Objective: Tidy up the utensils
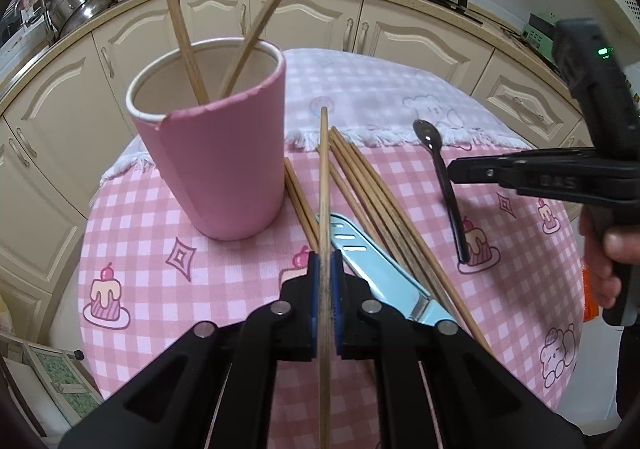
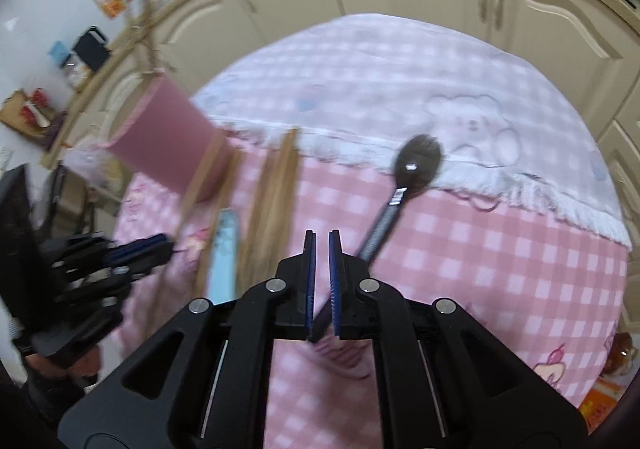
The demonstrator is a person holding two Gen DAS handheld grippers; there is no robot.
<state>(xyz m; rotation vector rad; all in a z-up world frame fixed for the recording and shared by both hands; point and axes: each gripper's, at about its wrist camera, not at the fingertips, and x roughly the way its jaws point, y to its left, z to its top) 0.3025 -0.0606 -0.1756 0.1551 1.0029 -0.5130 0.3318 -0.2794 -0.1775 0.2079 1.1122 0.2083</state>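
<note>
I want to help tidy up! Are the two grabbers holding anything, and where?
The left gripper pinches one chopstick near its middle. The right gripper holds nothing; the spoon lies on the cloth.

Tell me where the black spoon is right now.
The black spoon lies on the pink checked cloth, right of the loose chopsticks, bowl toward the white fringe, below the right gripper.
</note>
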